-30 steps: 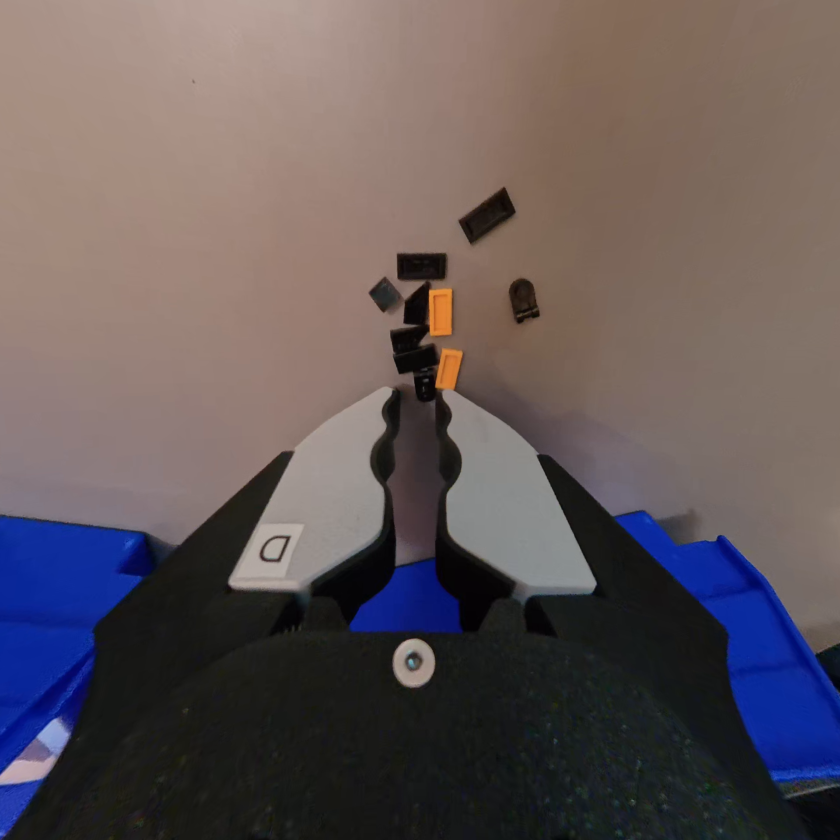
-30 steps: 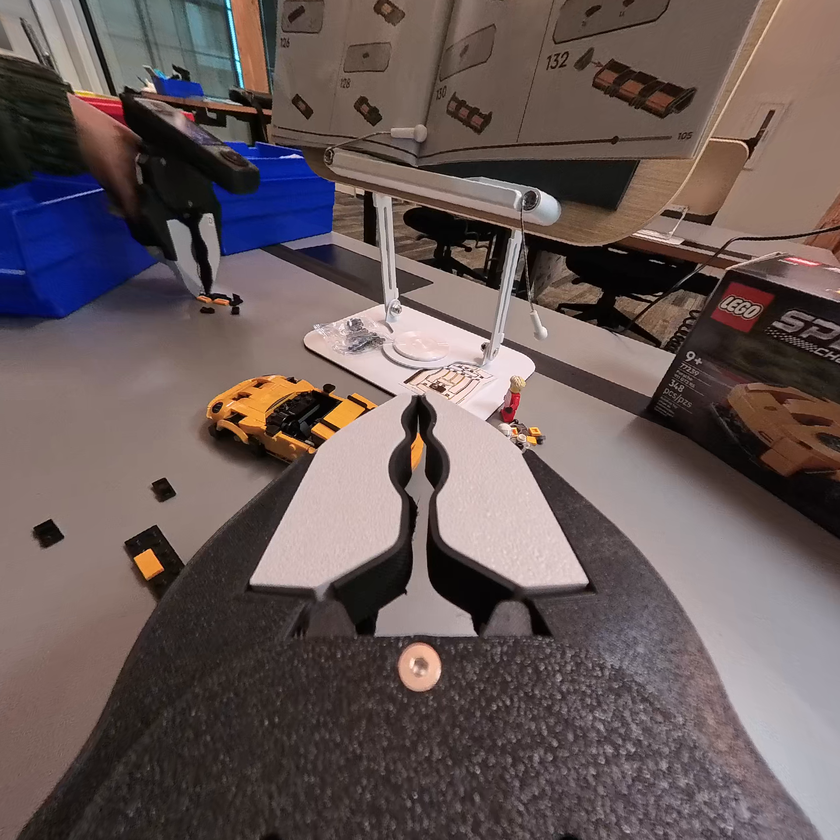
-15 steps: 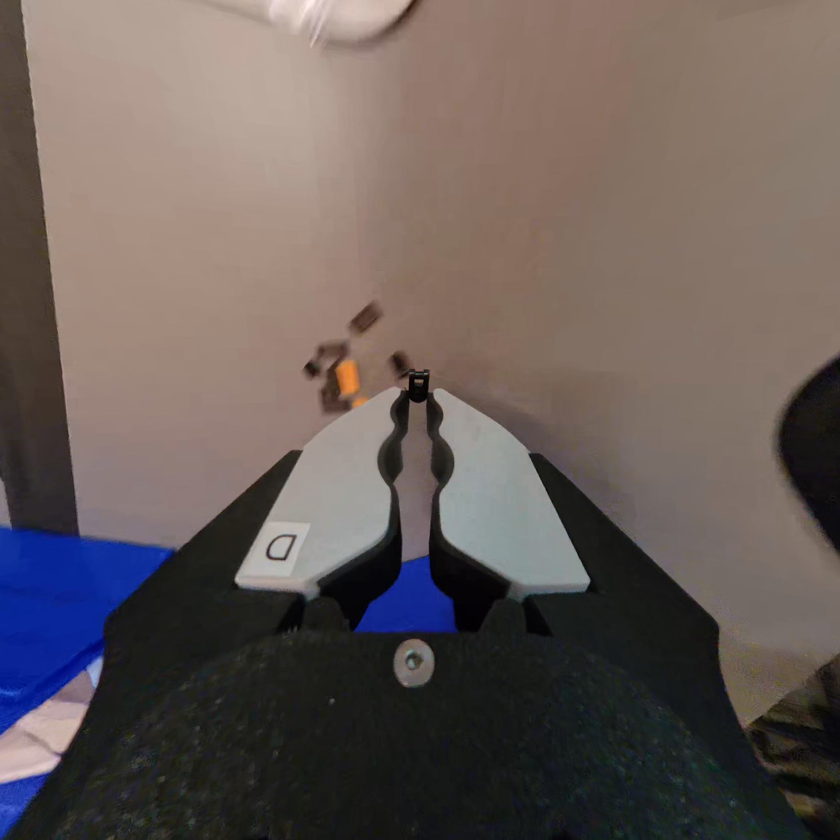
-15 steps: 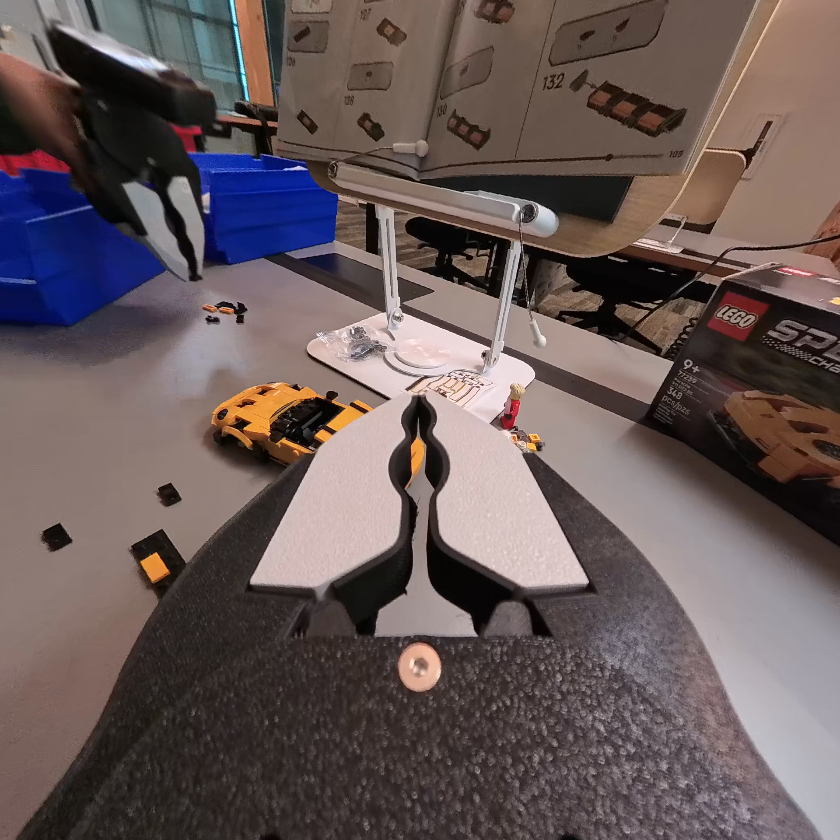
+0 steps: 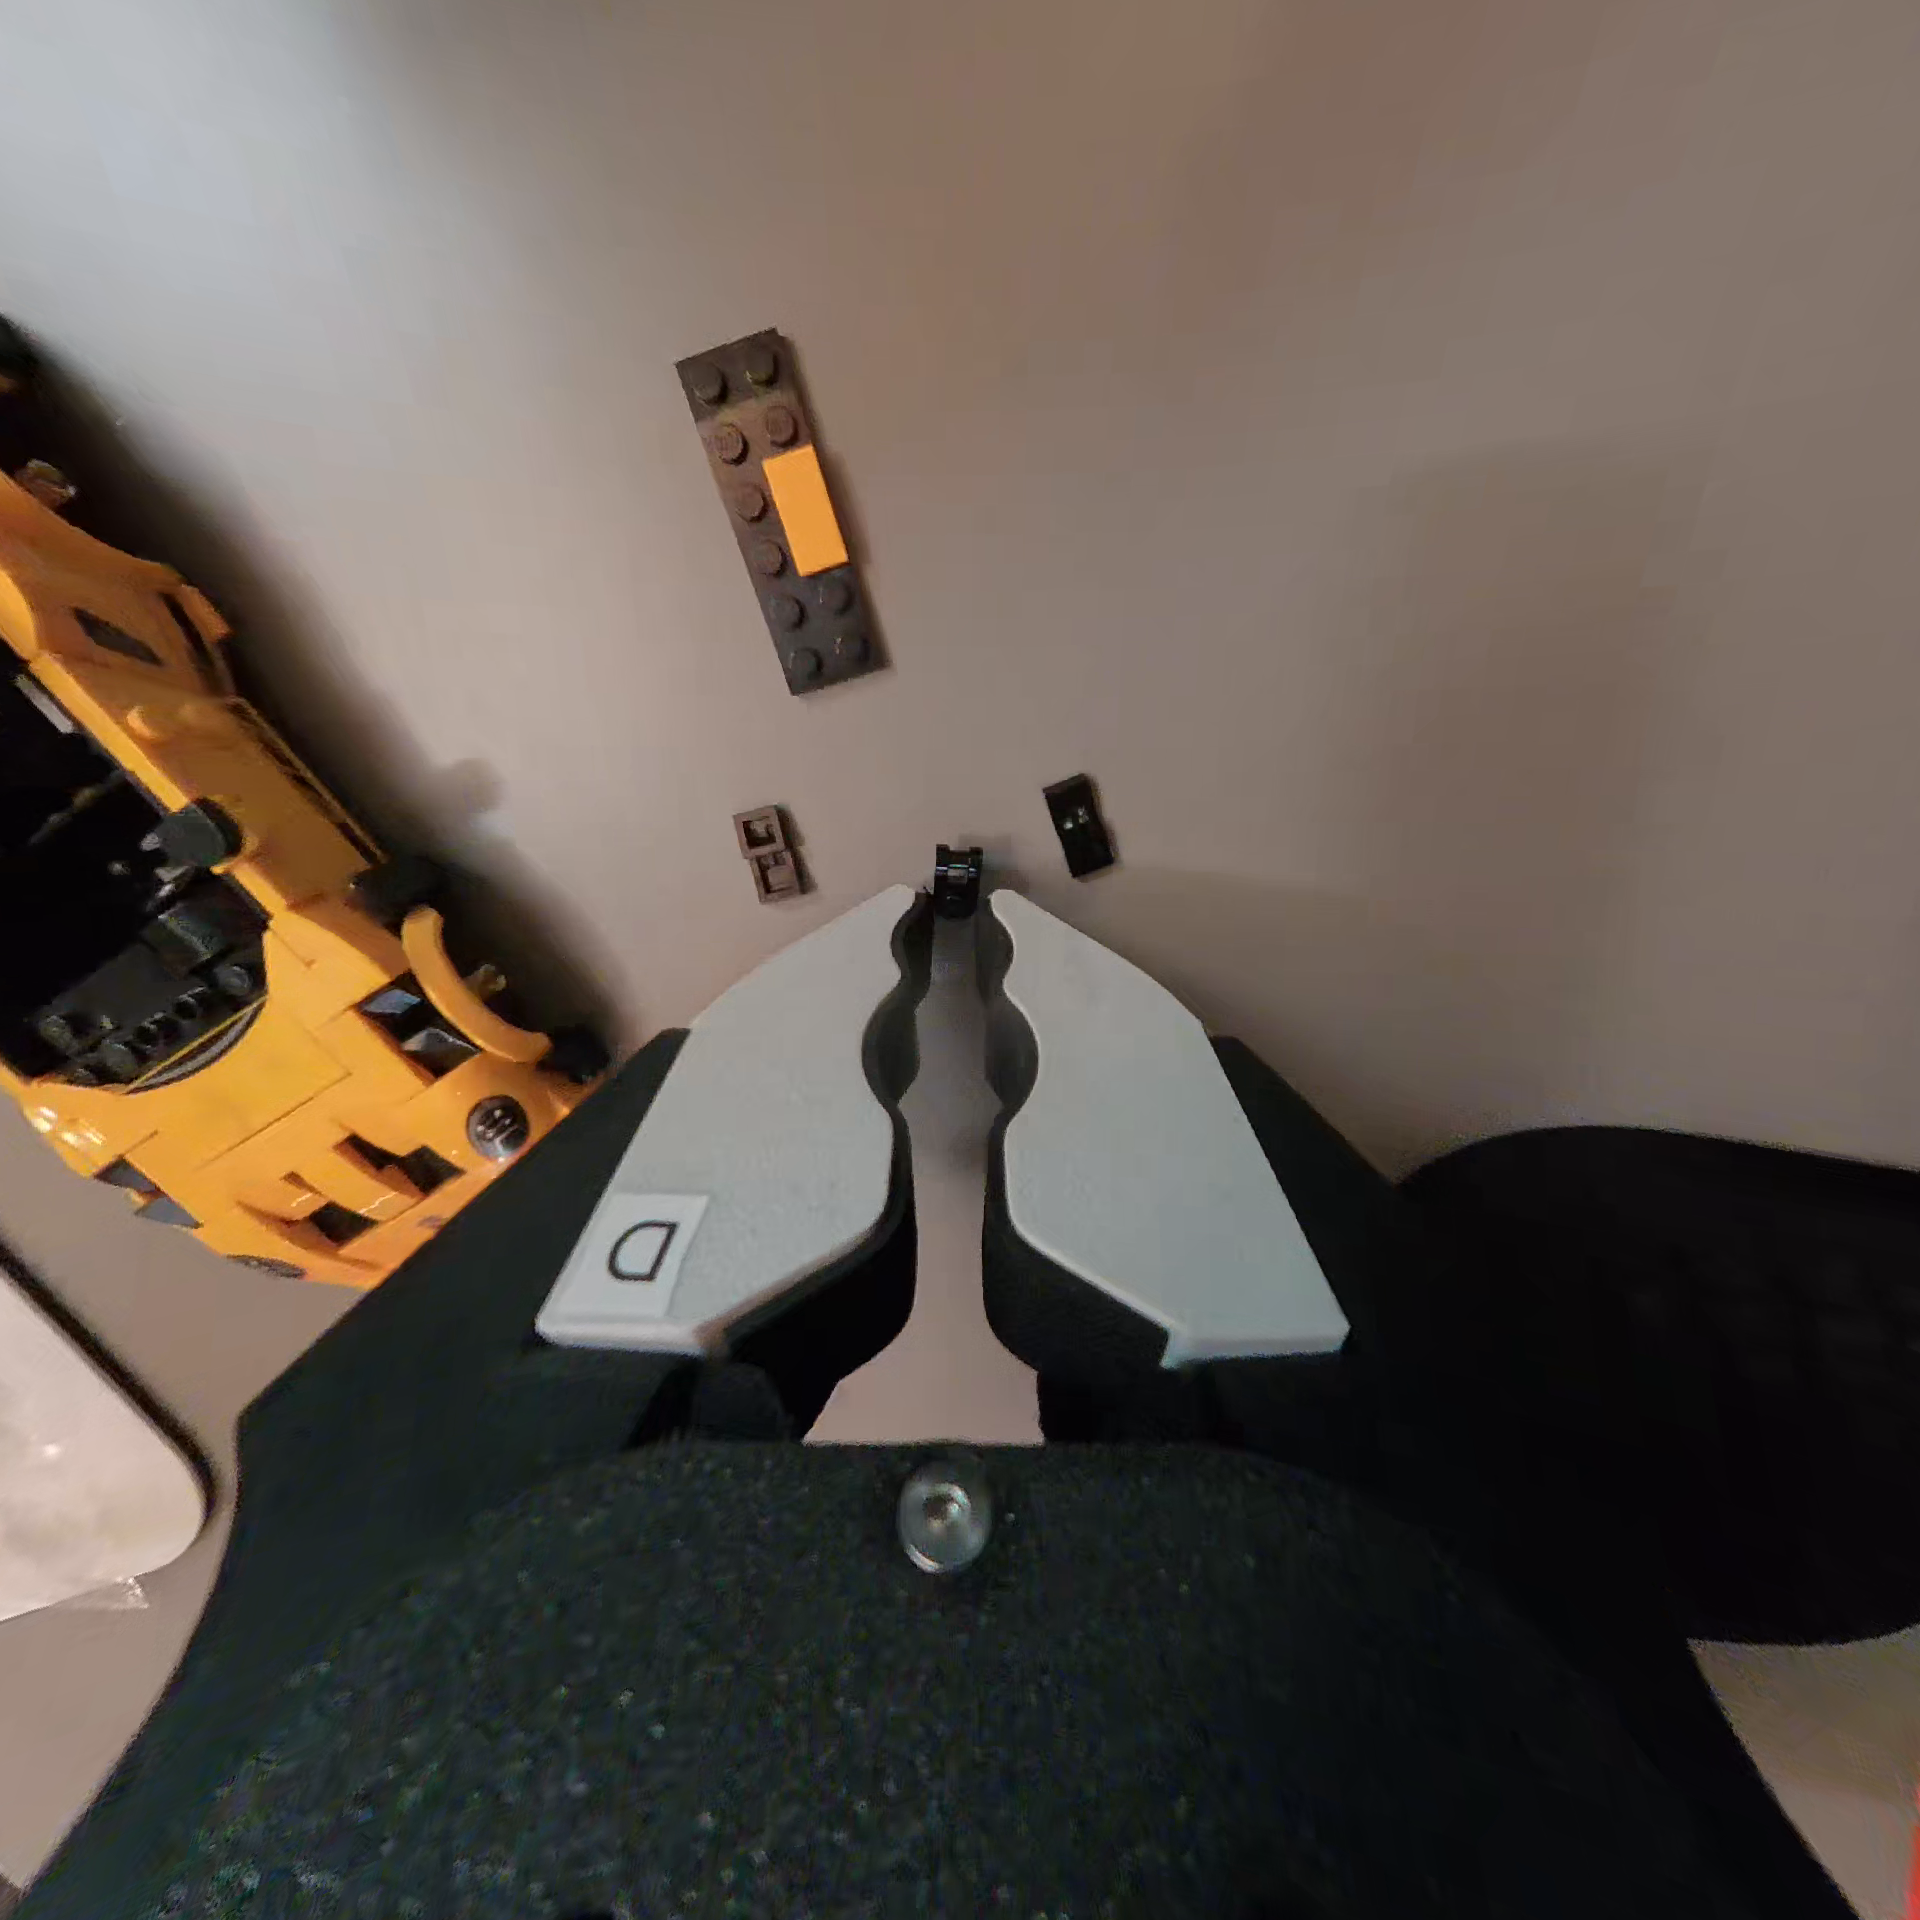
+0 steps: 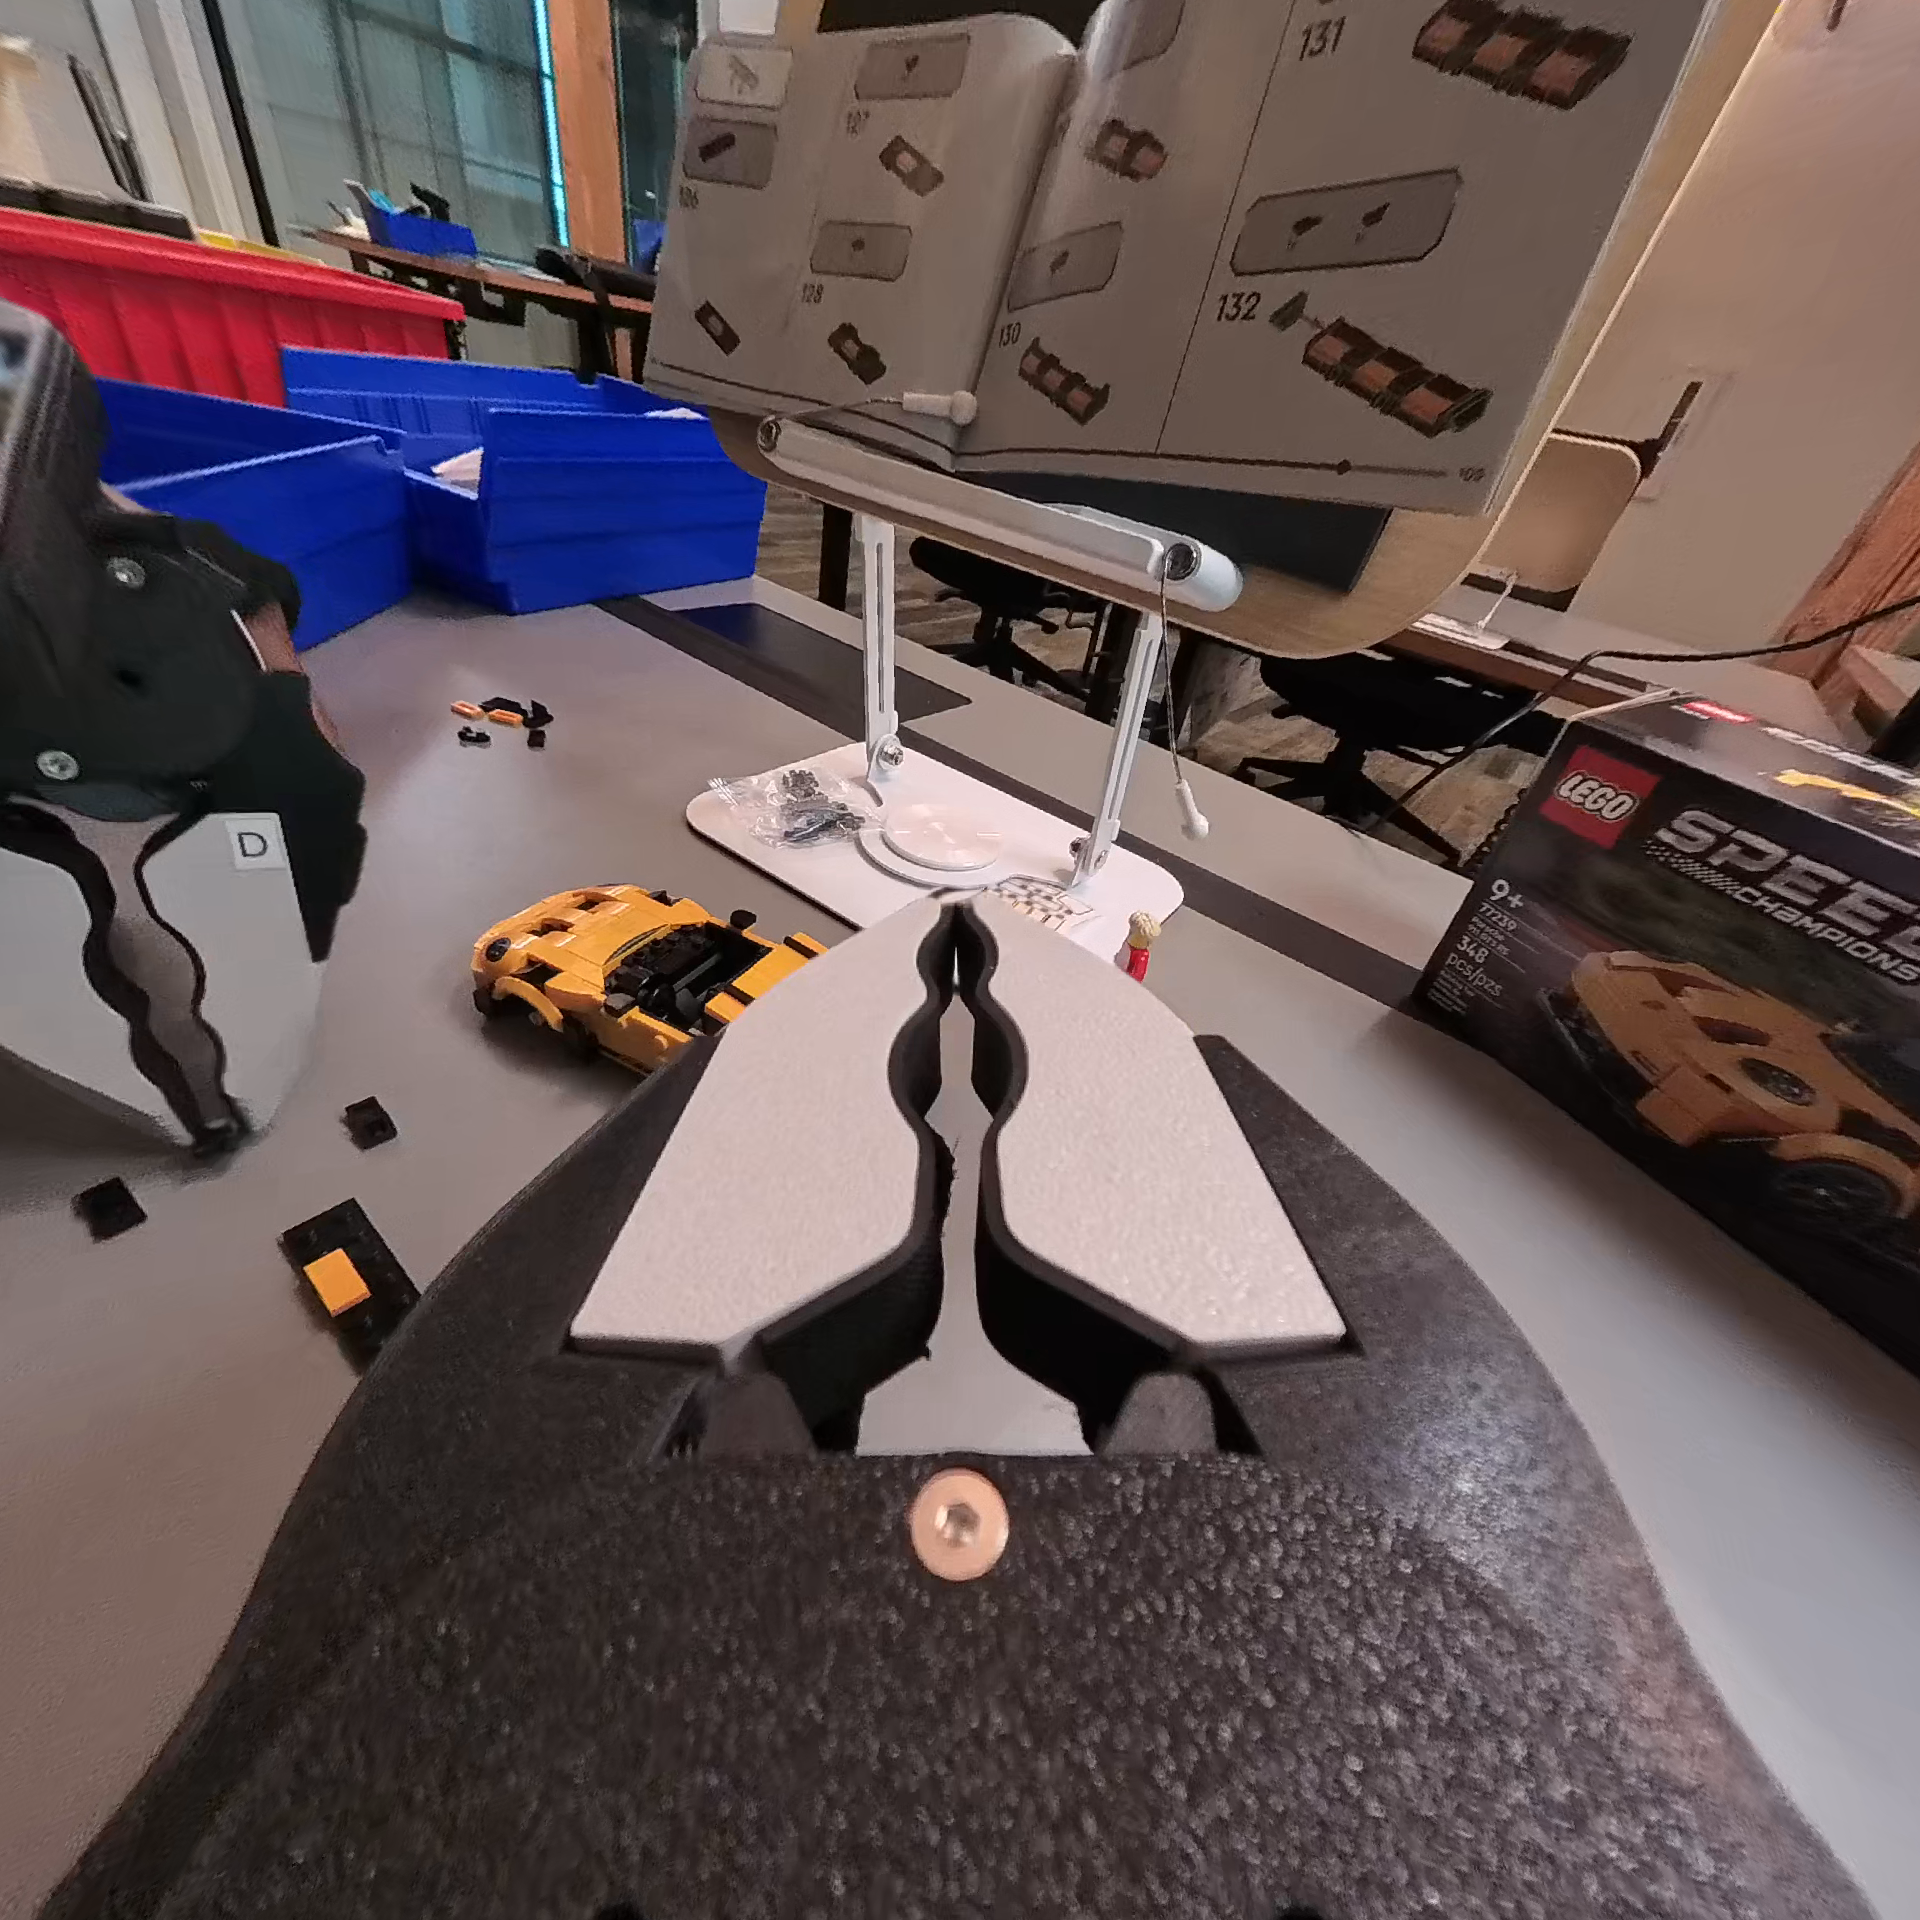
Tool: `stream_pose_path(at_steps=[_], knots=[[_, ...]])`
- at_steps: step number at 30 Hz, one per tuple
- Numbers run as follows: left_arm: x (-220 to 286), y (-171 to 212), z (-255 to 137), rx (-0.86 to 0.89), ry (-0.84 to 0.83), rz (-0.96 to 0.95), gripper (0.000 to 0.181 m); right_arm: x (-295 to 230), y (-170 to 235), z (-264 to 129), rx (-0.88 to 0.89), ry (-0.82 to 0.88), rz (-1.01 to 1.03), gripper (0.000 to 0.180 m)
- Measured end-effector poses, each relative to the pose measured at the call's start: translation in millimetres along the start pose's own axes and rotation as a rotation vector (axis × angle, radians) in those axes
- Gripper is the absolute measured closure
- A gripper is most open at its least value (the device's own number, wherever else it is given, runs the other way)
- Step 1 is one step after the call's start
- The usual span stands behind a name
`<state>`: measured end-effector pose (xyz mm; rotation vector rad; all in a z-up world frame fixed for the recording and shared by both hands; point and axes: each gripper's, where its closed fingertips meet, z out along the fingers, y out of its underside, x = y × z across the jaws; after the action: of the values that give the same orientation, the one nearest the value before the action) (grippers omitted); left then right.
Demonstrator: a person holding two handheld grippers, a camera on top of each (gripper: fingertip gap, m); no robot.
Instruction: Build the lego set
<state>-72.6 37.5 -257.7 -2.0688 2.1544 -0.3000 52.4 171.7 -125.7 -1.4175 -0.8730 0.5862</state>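
My left gripper [image 5: 956, 896] is shut on a small black clip piece [image 5: 957, 871] and holds it just above the grey table, between two small black pieces [image 5: 770, 854] [image 5: 1081, 827]. A long black plate [image 5: 781, 511] with an orange tile [image 5: 804, 511] on it lies beyond. The yellow car [image 5: 208, 935] lies at the left. My right gripper [image 6: 956, 914] is shut and empty, hovering over the table near the car [image 6: 634, 971]. The left gripper [image 6: 213, 1127] also shows at the left of the right wrist view, beside the plate [image 6: 348, 1283].
An instruction booklet [image 6: 1091, 239] rests on a white stand [image 6: 935, 852] with a bag of parts [image 6: 800, 810]. The set's box [image 6: 1683, 956] stands at the right. Blue bins [image 6: 540, 488] and a red bin [image 6: 208, 312] are at the back left. Loose pieces [image 6: 504, 717] lie near them. A minifigure [image 6: 1141, 943] stands by the stand. Across from one pair of fingers to the other is roughly 20 centimeters. My left gripper is the nearer one to the long black plate [image 5: 781, 511]: about 6 centimeters, against 15 centimeters. The right camera catches it too, in the right wrist view [image 6: 369, 1272].
My left gripper closed on the black clip piece in the far pile, lifted it and carried it over beside the long black plate near the car. My right gripper stayed shut and hardly moved.
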Motion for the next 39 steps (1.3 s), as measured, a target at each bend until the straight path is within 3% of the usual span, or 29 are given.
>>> stream_pose_path(at_steps=[6,10,13,16,18,21,28,34,39], knots=[[0.9,7.4,0.1,-0.006,-0.034,-0.043,0.154,-1.4,-4.2,-2.5,0.012,-0.012,-0.006,0.180],[-7.9,36.7,-32.7,-0.010,-0.113,-0.105,0.155,-2.9,-6.2,-3.5,0.016,-0.016,-0.010,0.180],[-38.0,88.6,-83.7,-0.022,-0.253,-0.255,0.162,-4.5,-7.3,-3.6,0.019,-0.020,-0.012,0.180],[-70.1,168.6,-125.3,-0.029,-0.340,-0.513,0.160,-6.8,-7.2,-3.1,0.017,-0.030,-0.010,0.180],[-88.0,216.4,-138.3,0.004,-0.382,-0.662,0.161,-8.0,-7.2,-2.8,0.017,-0.035,-0.009,0.180],[-99.5,250.3,-131.6,0.048,-0.370,-0.734,0.164,-7.9,-6.0,-2.1,0.014,-0.033,-0.008,0.180],[-93.8,242.6,-87.8,-0.044,-0.207,-0.692,0.163,-1.8,-5.3,-2.5,0.020,-0.009,0.003,0.180],[-95.3,251.6,-64.2,-0.116,-0.170,-0.710,0.158,-1.1,-5.2,-2.8,0.021,-0.011,0.009,0.180],[-98.2,247.5,-61.9,-0.081,-0.157,-0.734,0.173,-0.6,-4.0,-2.4,0.018,-0.013,0.013,0.180]])
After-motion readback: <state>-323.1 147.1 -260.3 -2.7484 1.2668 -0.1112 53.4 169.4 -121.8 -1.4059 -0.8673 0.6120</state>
